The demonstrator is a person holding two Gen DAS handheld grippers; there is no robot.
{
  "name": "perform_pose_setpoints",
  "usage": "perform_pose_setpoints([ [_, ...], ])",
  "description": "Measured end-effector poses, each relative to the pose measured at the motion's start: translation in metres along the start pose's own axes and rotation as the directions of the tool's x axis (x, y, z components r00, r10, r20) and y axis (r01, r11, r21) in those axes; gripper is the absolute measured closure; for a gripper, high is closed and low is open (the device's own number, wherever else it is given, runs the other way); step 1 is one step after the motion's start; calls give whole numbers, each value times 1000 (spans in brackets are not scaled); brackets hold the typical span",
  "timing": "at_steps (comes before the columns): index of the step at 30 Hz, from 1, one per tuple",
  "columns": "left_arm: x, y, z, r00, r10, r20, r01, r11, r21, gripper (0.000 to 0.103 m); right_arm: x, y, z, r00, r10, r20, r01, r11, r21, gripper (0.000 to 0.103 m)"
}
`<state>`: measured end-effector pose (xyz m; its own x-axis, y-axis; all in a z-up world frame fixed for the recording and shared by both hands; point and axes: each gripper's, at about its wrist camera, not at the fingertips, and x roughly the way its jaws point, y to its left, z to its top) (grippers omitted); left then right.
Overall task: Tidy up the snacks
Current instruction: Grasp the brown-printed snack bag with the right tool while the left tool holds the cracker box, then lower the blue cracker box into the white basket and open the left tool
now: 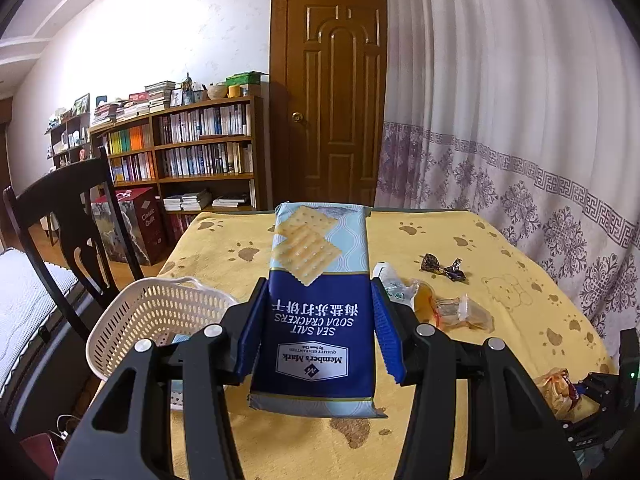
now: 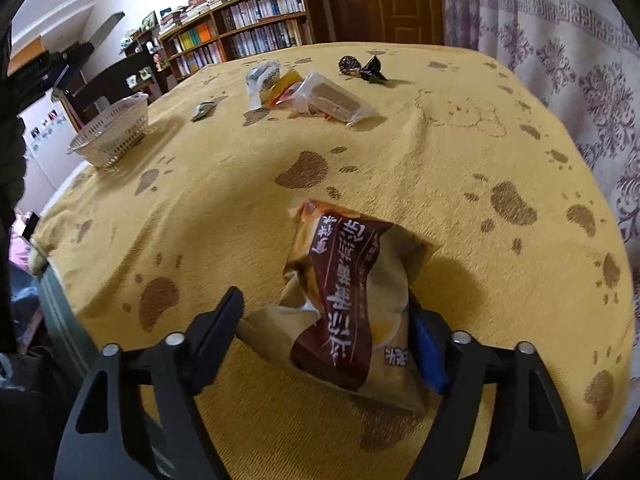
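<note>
1. Blue pads of my left gripper clamp the sea salt soda cracker pack, lifted above the yellow paw-print tablecloth, beside the white basket.
2. My right gripper sits around a brown snack bag lying on the cloth; whether it pinches, I cannot tell.
3. Clear-wrapped snacks and dark foil candies lie farther off.

Blue soda-cracker pack raised; brown snack bag apparently tabled.
</note>
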<state>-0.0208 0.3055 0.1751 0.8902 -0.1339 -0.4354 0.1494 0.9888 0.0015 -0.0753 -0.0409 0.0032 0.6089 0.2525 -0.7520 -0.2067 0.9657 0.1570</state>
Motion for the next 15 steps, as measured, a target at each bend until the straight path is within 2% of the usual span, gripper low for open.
perform_pose_setpoints([
  [3,5,-3,2,1000,2,-4,-2,1000,4,52,-1,-2,0,1000,-29,13,28,1000,12,38],
  [5,9,-4,4,1000,5,-9,-5,1000,5,52,-1,-2,0,998,-59,21,58,998,18,51],
  [10,23,-3,9,999,36,-39,-36,999,11,52,-9,-13,4,998,-39,44,34,995,97,56],
  [15,24,5,22,994,108,-31,-107,994,28,52,-33,-25,12,991,2,130,-22,988,151,56],
])
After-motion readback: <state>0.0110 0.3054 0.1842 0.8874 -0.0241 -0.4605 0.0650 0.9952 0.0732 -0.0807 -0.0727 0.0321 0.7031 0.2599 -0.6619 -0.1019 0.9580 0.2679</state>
